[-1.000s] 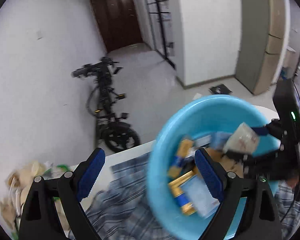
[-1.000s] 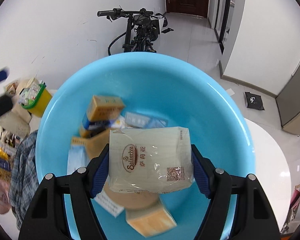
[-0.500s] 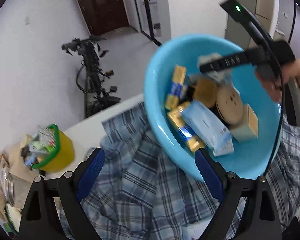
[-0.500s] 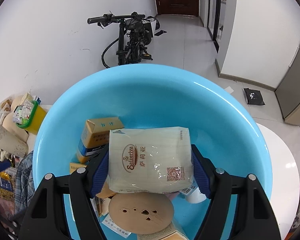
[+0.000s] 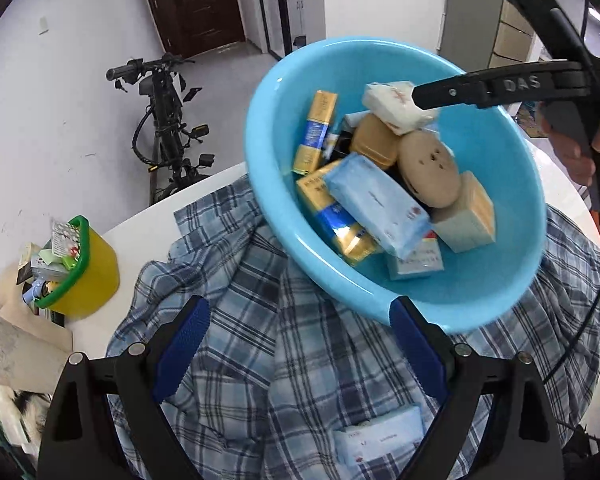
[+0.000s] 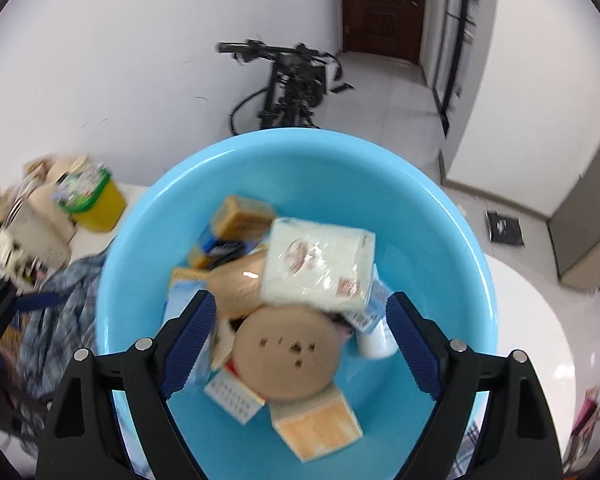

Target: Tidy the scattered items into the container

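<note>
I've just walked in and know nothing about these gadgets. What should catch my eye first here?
A big round sky-blue plastic basin fills the middle, heaped with small boxes and packets. A white plastic-wrapped tissue pack lies on top of the heap, just beyond the open right gripper, whose jaws have just been opening. The basin sits on a rumpled blue plaid shirt, with a black bicycle behind.

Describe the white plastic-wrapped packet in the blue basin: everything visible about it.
The white packet is a soft, squarish pack in clear crinkled film with a reddish oval logo and a small red code patch. It lies tilted atop the pile in the blue basin, resting on a tan round lid and boxes. The right gripper's jaws have just been opening; nothing is between them.
</note>
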